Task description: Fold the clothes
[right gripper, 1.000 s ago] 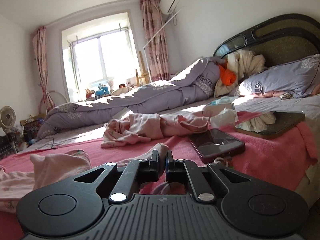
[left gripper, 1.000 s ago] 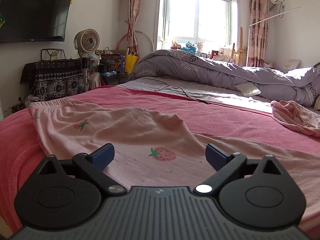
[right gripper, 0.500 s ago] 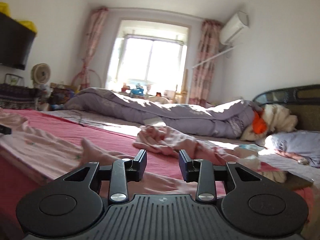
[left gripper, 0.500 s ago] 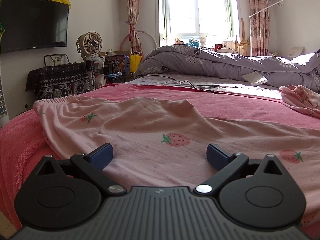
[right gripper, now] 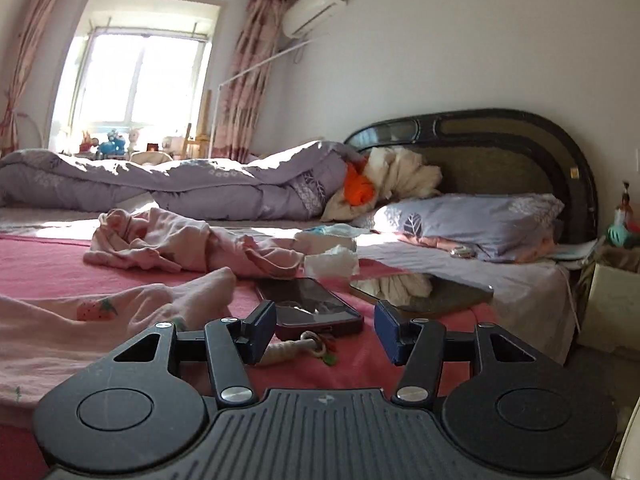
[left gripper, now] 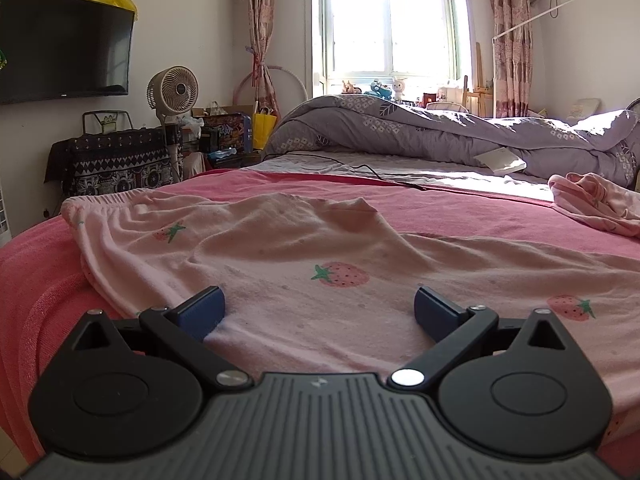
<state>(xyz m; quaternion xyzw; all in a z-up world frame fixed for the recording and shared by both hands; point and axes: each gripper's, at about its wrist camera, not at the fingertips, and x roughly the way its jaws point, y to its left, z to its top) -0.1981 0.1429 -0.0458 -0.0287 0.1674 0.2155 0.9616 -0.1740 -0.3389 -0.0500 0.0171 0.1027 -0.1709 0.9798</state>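
While the left gripper [left gripper: 319, 307] hovers low over the bed with its blue-padded fingers [left gripper: 202, 309] spread wide and nothing between them, the pink strawberry-print trousers [left gripper: 288, 264] lie spread flat on the pink blanket [left gripper: 460, 216] directly beneath and ahead of it, the elastic waistband toward the left edge of the bed. Farther right a second pink garment [right gripper: 180, 240] sits crumpled in a heap near the rolled purple duvet [right gripper: 172, 188]. One trouser leg end [right gripper: 192, 292] lies just left of the right gripper [right gripper: 326, 330], whose jaws have just been opening and now stand partly apart, gripping nothing; a dark phone [right gripper: 308, 306] with a cord charm rests on the blanket right in front of them.
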